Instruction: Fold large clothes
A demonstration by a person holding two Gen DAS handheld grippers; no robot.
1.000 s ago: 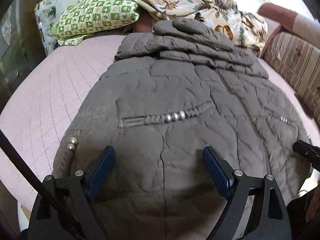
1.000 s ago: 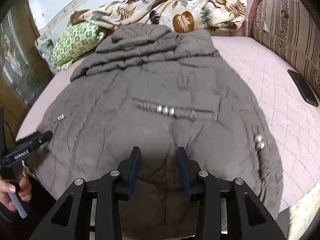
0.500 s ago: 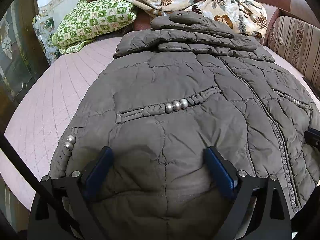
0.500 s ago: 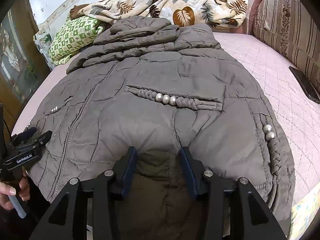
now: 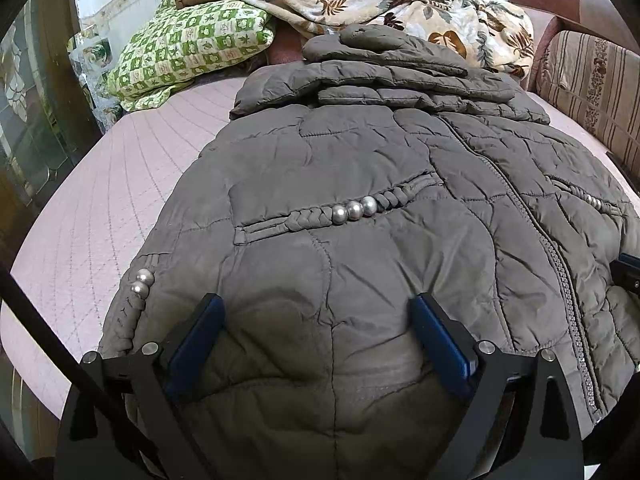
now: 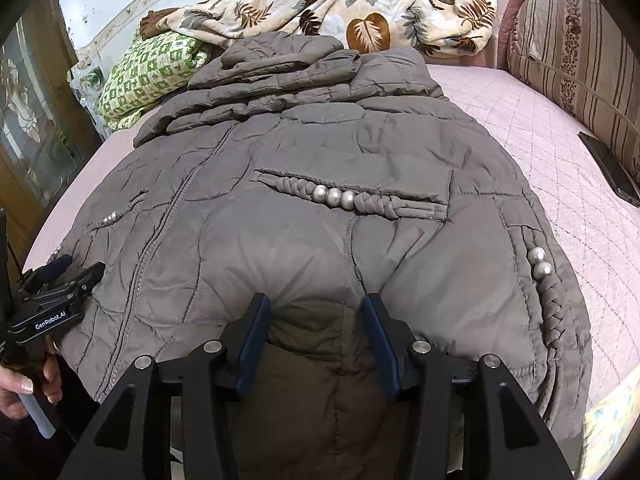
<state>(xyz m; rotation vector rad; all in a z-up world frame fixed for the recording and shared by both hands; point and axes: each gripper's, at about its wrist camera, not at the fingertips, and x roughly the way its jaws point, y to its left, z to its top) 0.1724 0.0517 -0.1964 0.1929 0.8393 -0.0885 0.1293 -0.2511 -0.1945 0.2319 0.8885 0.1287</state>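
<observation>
Lettering on the left gripper (image 6: 60, 276) reads "GenRobot.AI", white on a black body, as I see it from the right wrist camera; nothing else here carries writing I can read. A hand (image 6: 16, 384) holds that gripper's handle at the lower left edge of that view.

Spread on the pink quilted bed (image 5: 100, 208) is the grey padded jacket (image 5: 360, 184), front side up. Its long axis runs away from me: hem at the near edge of the bed, hood and folded sleeves bunched at the far end, toward the green checked pillow (image 5: 188, 52) and the leaf-print blanket (image 5: 400, 4). The zipper runs along that same axis. Braided pocket trims with silver beads (image 5: 354, 210) lie across it.

My left gripper (image 5: 316, 308) has its blue pads spread wide over the hem, the padded cloth bulging between them without being pinched. My right gripper (image 6: 316, 308) is opening, its pads about halfway apart; a darker fold of the hem sits between them, and the pads do not look to be pressing on it.

A striped cushion (image 6: 568, 52) lines the right side of the bed, with a dark phone-like slab (image 6: 608, 168) lying just beside it.
</observation>
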